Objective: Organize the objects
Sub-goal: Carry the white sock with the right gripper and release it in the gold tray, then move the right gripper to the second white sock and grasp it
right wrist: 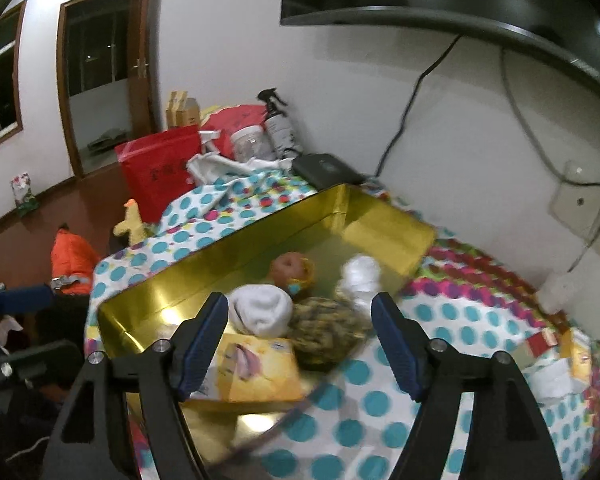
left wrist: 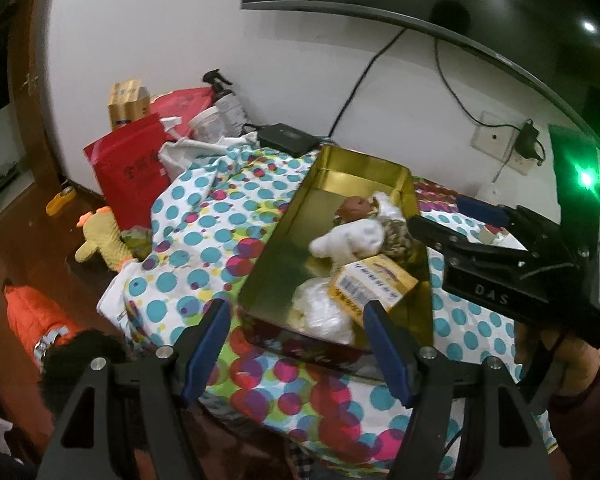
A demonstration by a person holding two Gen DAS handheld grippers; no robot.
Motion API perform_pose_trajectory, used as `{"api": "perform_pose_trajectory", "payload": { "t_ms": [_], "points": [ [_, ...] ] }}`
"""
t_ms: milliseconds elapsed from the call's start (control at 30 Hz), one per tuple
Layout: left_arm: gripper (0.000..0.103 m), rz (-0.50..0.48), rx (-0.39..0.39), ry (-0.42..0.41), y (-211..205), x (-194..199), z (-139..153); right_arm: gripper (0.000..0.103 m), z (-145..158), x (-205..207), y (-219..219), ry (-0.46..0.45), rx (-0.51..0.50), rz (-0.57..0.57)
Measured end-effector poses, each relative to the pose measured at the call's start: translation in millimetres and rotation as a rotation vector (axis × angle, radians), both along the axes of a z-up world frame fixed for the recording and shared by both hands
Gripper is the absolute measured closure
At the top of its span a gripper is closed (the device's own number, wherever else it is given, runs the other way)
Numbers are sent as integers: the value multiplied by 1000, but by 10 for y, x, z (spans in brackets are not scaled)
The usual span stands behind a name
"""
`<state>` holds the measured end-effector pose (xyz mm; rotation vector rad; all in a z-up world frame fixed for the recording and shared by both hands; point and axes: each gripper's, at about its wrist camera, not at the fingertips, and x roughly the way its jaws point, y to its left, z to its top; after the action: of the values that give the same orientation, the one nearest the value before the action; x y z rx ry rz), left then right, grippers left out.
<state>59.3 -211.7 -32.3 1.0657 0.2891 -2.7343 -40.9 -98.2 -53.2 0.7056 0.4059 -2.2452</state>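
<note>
On the polka-dot cloth [left wrist: 204, 236] sits an open gold tin [left wrist: 352, 172], holding a doll [left wrist: 356, 232], white bag [left wrist: 324, 312], yellow box [left wrist: 374, 280] and a patterned bundle [right wrist: 324, 330]. Left gripper [left wrist: 296, 338] fingers released wide at the tin's near wall, empty. Right gripper [right wrist: 300, 336] fingers spread above the box, gripping nothing.

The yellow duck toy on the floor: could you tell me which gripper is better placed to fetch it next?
Probably the left gripper: its jaws are open and empty, and the duck toy lies on its side of the gold tin.
</note>
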Motion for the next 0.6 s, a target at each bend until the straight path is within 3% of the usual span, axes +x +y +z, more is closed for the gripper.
{"api": "perform_pose_trajectory", "payload": {
  "t_ms": [167, 500, 600],
  "points": [
    [32, -65, -7, 0, 255, -119, 19, 31, -35, -110, 497, 44, 10, -110],
    [32, -185, -21, -25, 874, -451, -48, 30, -292, -515, 1697, -6, -9, -408],
    [32, -205, -12, -44, 1027, -583, -96, 23, -341, -613, 1972, -18, -31, -471]
  ]
}}
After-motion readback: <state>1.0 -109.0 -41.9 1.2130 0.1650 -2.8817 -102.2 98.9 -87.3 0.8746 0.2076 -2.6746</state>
